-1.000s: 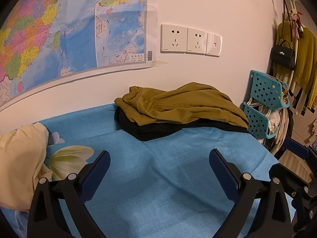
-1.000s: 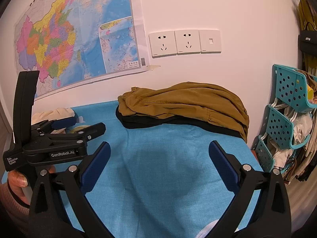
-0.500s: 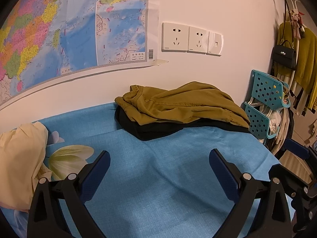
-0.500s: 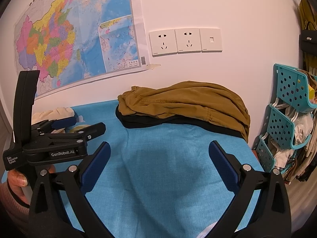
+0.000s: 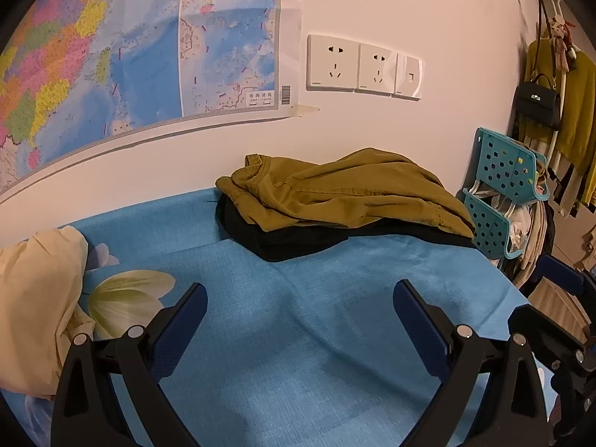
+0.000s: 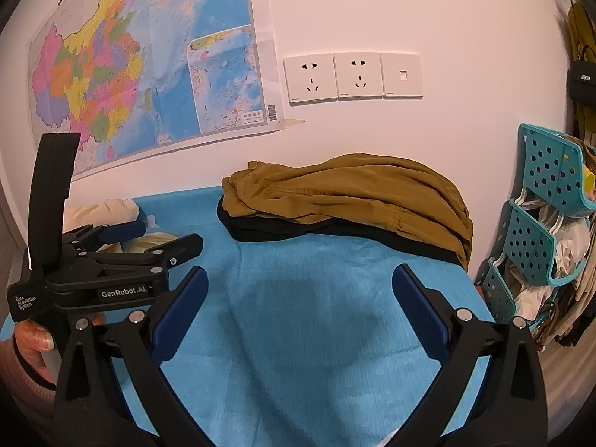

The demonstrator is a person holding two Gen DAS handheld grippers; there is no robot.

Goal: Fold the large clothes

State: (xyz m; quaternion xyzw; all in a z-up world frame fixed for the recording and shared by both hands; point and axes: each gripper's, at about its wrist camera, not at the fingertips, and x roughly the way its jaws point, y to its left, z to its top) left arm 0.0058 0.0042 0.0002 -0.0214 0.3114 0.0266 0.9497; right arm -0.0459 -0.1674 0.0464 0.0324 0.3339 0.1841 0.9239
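An olive-brown garment lies crumpled on top of a black garment, piled against the wall at the back of the blue bed sheet. My left gripper hovers open over the sheet, well short of the pile, with nothing between its fingers. My right gripper is also open and empty, in front of the pile. In the right wrist view the left gripper shows at the left, held by a hand.
A cream cloth lies at the left on the sheet. A teal perforated rack stands past the bed's right edge, with hanging clothes and a black bag behind. Map and wall sockets are above the pile.
Both views have shifted very slightly; the pile sits marginally lower in the frames. Both grippers stay open and nothing has been taken hold of.
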